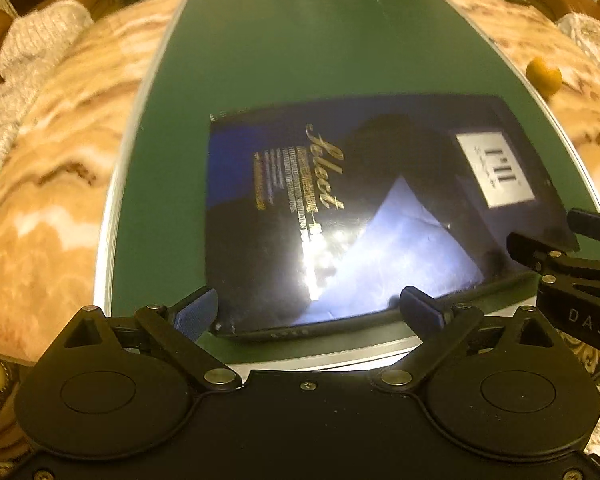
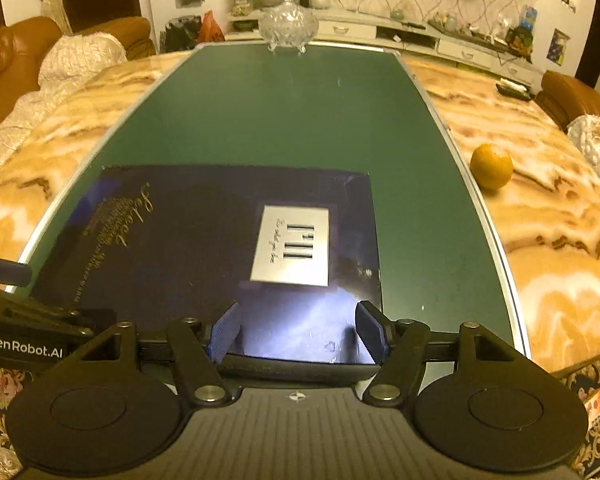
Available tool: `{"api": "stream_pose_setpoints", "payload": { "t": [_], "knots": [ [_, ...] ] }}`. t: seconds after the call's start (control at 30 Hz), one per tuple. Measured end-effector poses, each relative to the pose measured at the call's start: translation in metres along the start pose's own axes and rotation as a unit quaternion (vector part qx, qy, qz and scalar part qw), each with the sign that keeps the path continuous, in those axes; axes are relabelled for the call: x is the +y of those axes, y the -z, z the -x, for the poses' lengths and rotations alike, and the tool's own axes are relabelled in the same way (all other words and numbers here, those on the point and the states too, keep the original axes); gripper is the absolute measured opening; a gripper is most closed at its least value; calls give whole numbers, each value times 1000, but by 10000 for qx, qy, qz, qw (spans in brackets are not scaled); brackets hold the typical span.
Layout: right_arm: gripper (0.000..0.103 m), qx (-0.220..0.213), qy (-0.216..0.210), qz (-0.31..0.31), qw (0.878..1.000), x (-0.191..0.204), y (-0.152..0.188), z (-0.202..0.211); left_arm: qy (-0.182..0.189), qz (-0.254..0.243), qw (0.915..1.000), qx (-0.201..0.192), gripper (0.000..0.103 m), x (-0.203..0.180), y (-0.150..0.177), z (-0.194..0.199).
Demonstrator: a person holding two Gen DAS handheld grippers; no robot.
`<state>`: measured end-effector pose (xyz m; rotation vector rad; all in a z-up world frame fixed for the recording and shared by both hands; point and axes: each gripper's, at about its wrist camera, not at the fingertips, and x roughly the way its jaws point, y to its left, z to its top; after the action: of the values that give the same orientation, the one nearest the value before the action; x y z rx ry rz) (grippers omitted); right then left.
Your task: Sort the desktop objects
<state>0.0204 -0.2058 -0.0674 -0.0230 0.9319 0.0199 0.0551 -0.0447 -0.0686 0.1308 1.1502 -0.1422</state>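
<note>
Dark blue gift bag (image 2: 204, 248), flat at the green mat's (image 1: 300, 48) near edge: I held left gripper (image 1: 312, 312) wide and right gripper (image 2: 296, 332) partly open, both empty; next, grip its near edge.

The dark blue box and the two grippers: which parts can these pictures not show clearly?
- Box near edge: left wrist view, glare and blur.
- Gold print: right wrist view, too small.
- Black object under the box: mostly hidden.
- Right gripper: open, contact unclear.

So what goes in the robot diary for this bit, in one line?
left gripper: open | right gripper: open | dark blue book: flat on green mat | orange: on marble table
</note>
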Motion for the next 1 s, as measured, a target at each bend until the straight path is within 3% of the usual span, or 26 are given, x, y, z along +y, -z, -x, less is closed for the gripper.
{"api": "stream_pose_setpoints", "payload": {
  "t": [0.37,0.6,0.73,1.0],
  "knots": [
    [71,66,21,-158,9999,0,7,-5,25,49,10000,-61,103,2,4,-5],
    [80,80,-4,-139,9999,3,10,-6,-25,93,9999,-65,103,2,7,-5],
    [96,122,-37,-232,9996,0,14,-5,-76,309,9995,-13,103,8,13,-3],
    [103,315,136,-475,9983,0,22,25,-330,213,9992,-76,103,4,35,29]
  ]
}}
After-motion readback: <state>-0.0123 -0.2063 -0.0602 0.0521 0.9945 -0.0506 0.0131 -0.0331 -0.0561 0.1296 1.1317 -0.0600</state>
